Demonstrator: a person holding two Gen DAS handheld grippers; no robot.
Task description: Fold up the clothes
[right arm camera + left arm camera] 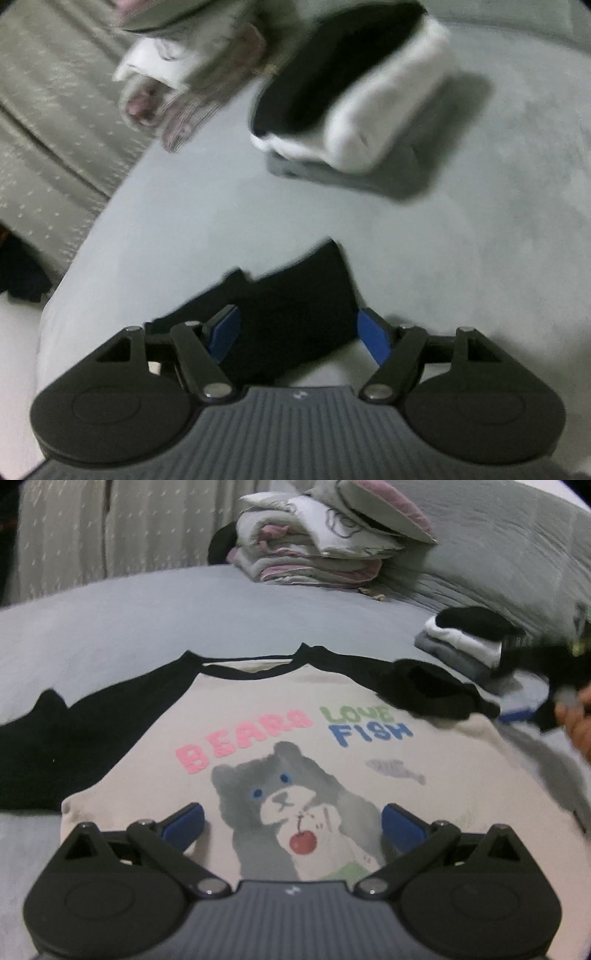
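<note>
A cream shirt (pixel 280 716) with black sleeves and a bear print lies face up, spread flat on a grey bed (pixel 147 620). Its left sleeve (pixel 55 753) stretches out flat to the side. The left gripper (pixel 291 821) hovers over the bear print, jaws wide apart, holding nothing. The right sleeve (pixel 428 690) is bunched up and turned inward near the shoulder. The right gripper (pixel 297 330) sits at that black sleeve (pixel 291 306) with jaws spread around it, not clamped. Behind, two folded stacks rest on the bed: a pinkish pile (pixel 314 550) and a black, white and grey pile (pixel 469 638). Judging by this, some clothes are folded; this shirt remains mostly unfolded.
</note>
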